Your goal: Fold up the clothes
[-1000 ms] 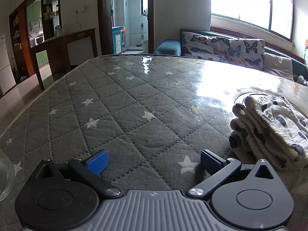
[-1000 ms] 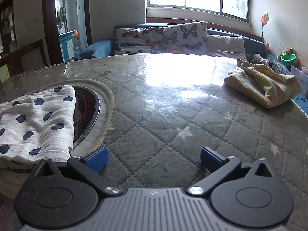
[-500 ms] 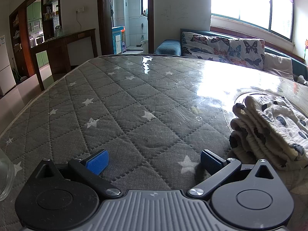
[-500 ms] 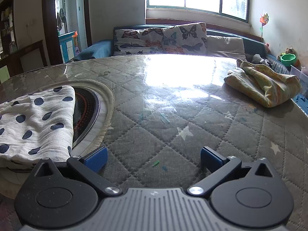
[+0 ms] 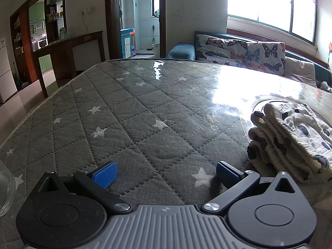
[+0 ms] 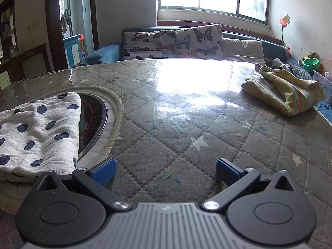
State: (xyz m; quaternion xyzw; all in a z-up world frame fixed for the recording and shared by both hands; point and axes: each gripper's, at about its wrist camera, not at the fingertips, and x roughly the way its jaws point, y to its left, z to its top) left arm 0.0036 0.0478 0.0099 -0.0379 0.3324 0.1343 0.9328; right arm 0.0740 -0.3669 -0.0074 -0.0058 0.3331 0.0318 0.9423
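A folded white cloth with dark blue dots point(image 5: 290, 137) lies at the right in the left wrist view, and the same folded dotted cloth point(image 6: 37, 132) lies at the left in the right wrist view, partly over a round inset in the table. A crumpled yellow-green garment point(image 6: 286, 89) sits far right near the table edge. My left gripper point(image 5: 165, 173) is open and empty, low over the quilted grey table cover, just left of the dotted cloth. My right gripper point(image 6: 165, 171) is open and empty, just right of that cloth.
The table point(image 5: 145, 108) has a grey star-quilted cover under a glossy sheet. A round cooktop inset point(image 6: 97, 120) shows beside the dotted cloth. A glass jar point(image 5: 5, 188) stands at the left edge. A butterfly-print sofa point(image 6: 172, 43) lies beyond the table.
The right gripper has drifted slightly, so the scene sits a little lower in its view. The left gripper has not visibly moved. Both stay open.
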